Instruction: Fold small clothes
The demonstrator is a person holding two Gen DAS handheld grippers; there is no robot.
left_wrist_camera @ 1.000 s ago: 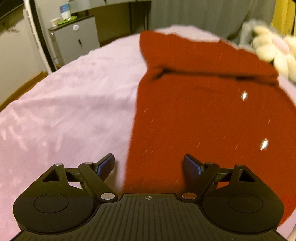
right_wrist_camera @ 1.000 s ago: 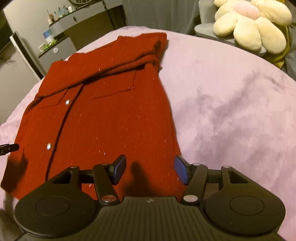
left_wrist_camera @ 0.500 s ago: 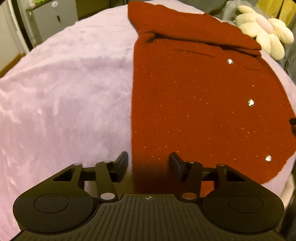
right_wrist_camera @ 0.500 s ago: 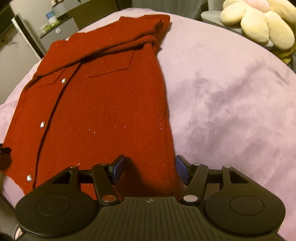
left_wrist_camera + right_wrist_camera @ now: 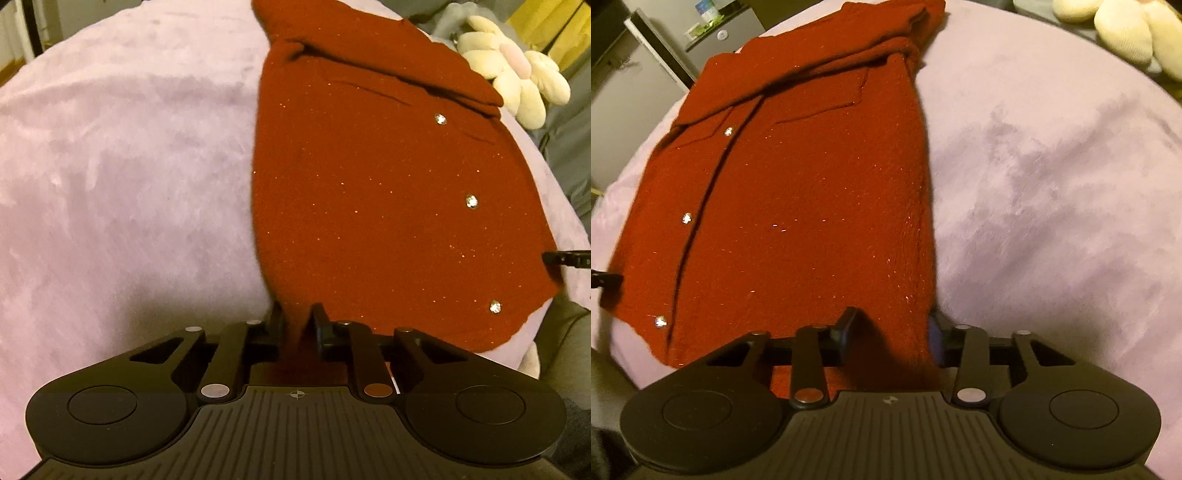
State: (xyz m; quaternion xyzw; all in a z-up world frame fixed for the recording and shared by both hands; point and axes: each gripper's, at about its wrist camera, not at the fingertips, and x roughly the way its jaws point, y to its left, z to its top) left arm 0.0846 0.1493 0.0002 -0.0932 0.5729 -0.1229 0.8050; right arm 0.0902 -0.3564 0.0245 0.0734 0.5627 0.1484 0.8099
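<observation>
A small dark red cardigan (image 5: 369, 192) with shiny buttons lies flat on a lilac plush surface (image 5: 129, 166), sleeves folded across its top. My left gripper (image 5: 297, 319) is shut on the cardigan's near left hem corner. In the right wrist view the cardigan (image 5: 798, 206) fills the left half. My right gripper (image 5: 892, 330) has its fingers around the near right hem corner, with cloth between them; the jaws stand partly closed. The other gripper's tip shows at the cardigan's far edge in each view (image 5: 569, 258) (image 5: 604, 278).
A cream flower-shaped plush cushion (image 5: 517, 81) sits beyond the surface at the far right, also in the right wrist view (image 5: 1126, 29). A grey cabinet (image 5: 713, 37) with items on top stands at the back left. The surface's near edge drops off by the hem.
Both grippers have moved down onto the cardigan's near hem corners. The left jaws have closed on the cloth; the right jaws have narrowed around the hem.
</observation>
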